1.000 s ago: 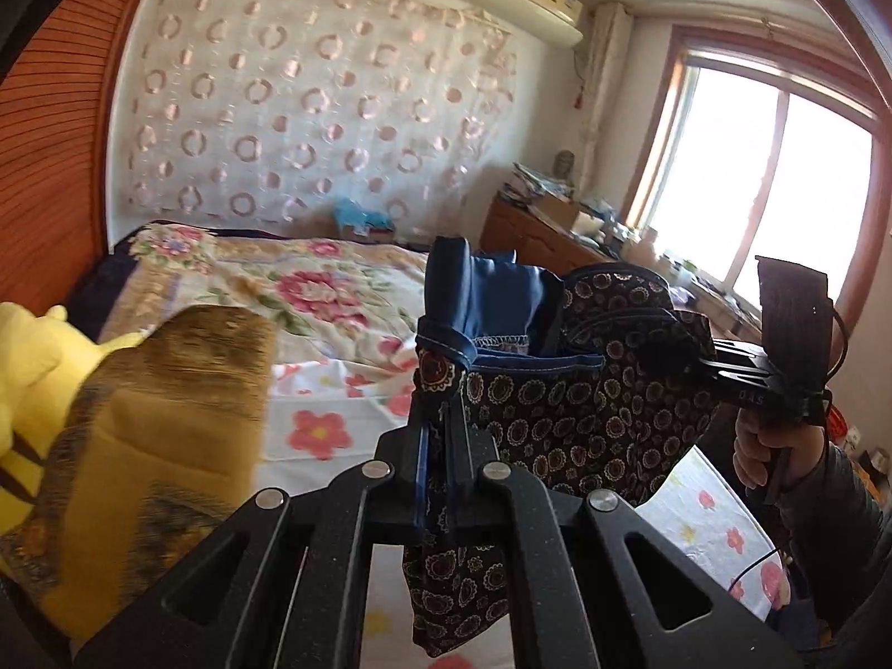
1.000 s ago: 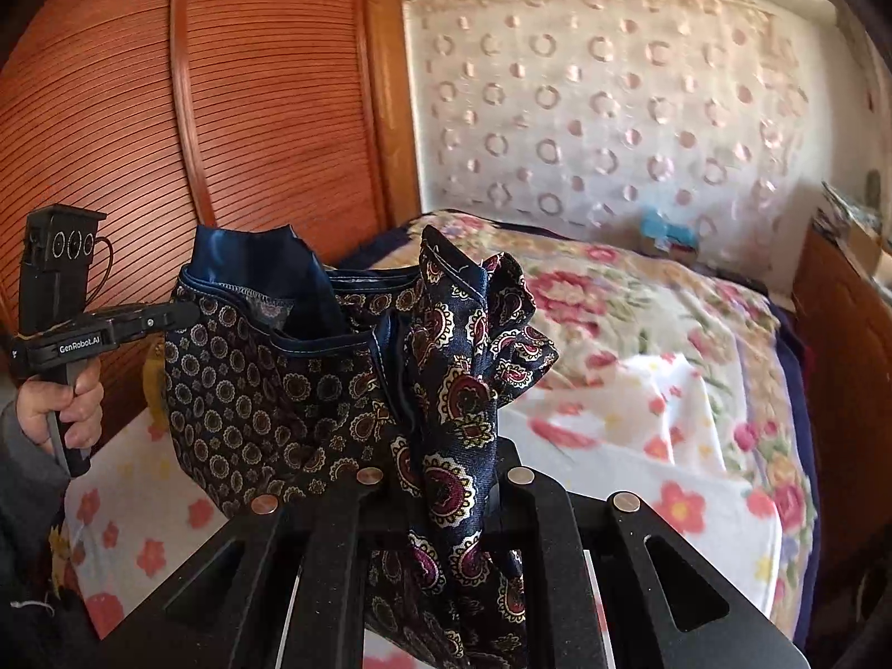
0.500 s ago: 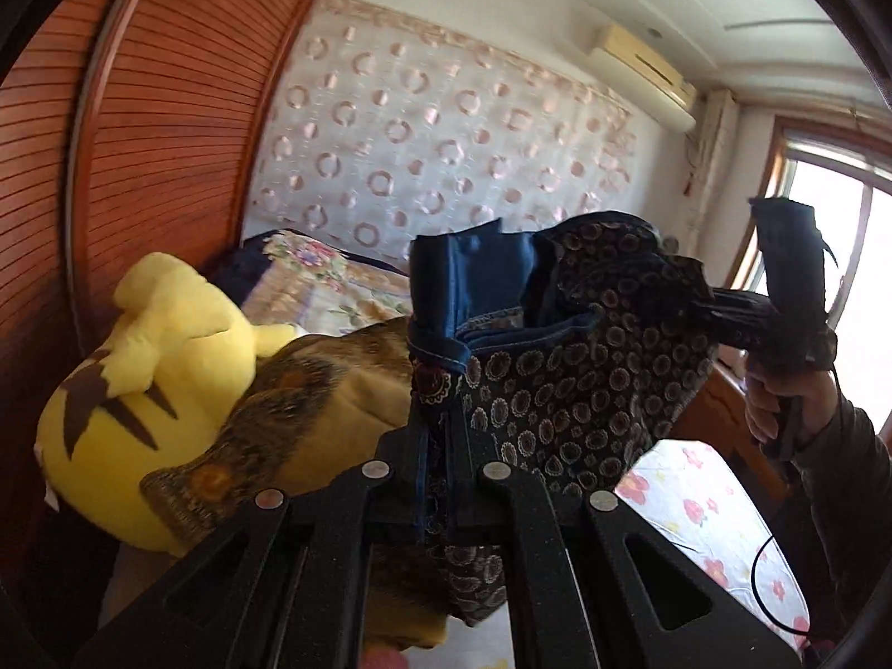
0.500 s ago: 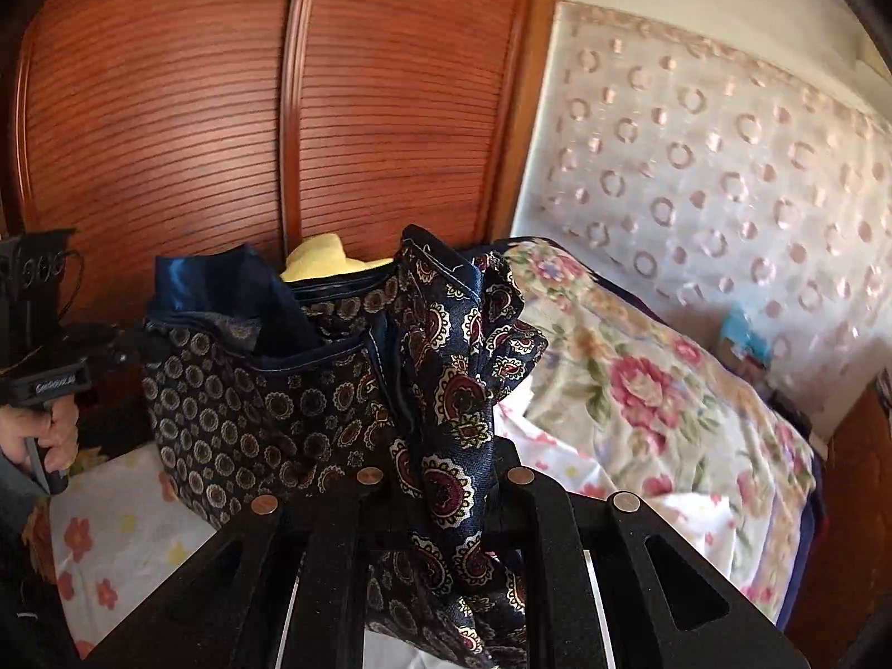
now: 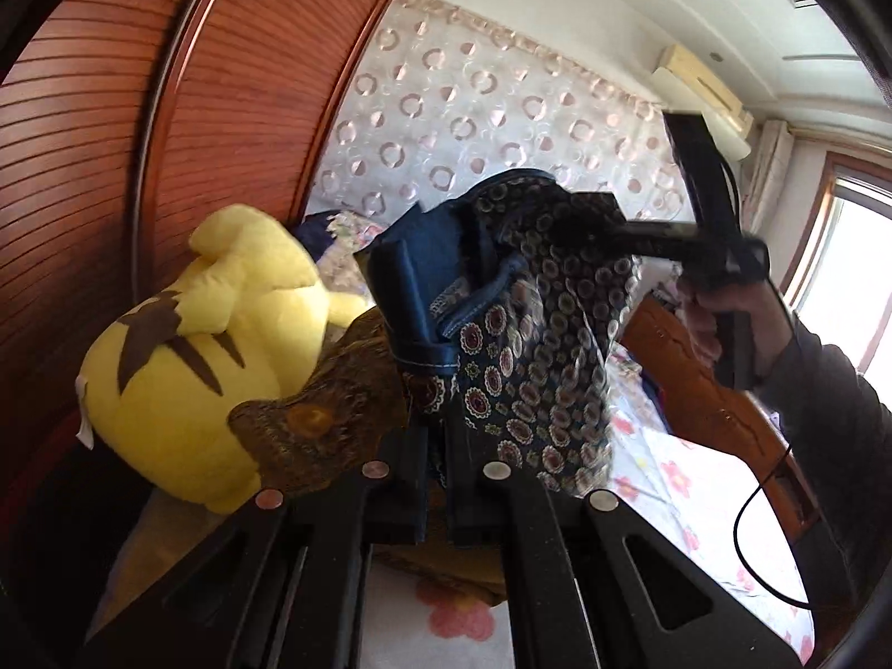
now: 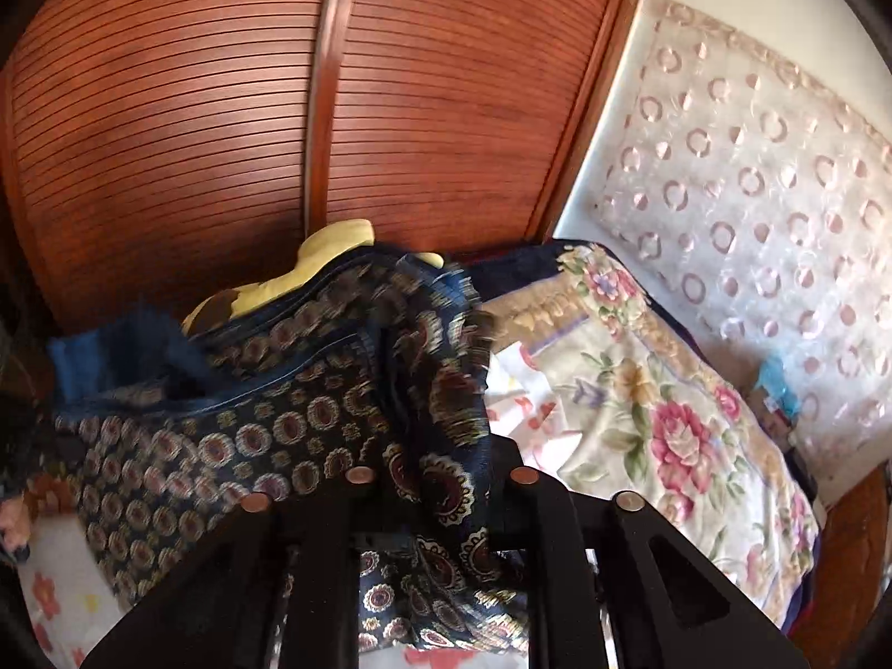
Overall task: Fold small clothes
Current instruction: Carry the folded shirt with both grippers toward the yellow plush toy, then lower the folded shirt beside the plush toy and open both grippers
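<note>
Hanging in the air above the bed (image 6: pixel 641 390), just beside the yellow plush toy (image 5: pixel 206 357), the patterned navy garment (image 5: pixel 535 345) is stretched between both tongs. The left tongs (image 5: pixel 435 479) are clamped on its blue waistband; the right tongs (image 6: pixel 440 479) are opening, with cloth between them. If that corner is released early, the fold could be lost and the garment could swing from the left tongs.

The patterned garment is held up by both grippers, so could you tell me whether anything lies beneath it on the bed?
Yes: a yellow plush toy and a brown-and-yellow cloth lie just behind the garment, near the wooden wardrobe.
</note>
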The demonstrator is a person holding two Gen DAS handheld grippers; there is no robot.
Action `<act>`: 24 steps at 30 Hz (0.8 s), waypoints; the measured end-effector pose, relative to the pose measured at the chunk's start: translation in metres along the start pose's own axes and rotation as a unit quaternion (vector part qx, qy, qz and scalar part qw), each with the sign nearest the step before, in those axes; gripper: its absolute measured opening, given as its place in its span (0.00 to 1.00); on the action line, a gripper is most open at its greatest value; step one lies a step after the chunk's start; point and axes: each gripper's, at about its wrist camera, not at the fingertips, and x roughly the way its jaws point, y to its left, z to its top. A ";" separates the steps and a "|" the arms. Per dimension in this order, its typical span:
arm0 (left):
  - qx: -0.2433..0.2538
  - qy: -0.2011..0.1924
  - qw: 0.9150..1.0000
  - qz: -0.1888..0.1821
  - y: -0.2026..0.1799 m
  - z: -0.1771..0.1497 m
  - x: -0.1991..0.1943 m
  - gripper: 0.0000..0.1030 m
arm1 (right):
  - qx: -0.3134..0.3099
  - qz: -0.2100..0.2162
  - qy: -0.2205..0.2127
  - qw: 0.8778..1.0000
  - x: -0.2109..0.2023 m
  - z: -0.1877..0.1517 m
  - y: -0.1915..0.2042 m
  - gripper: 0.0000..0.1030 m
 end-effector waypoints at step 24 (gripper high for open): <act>0.002 0.030 0.997 0.074 0.014 -0.008 0.001 0.05 | 0.077 0.060 -0.009 0.995 0.053 -0.072 0.064 0.43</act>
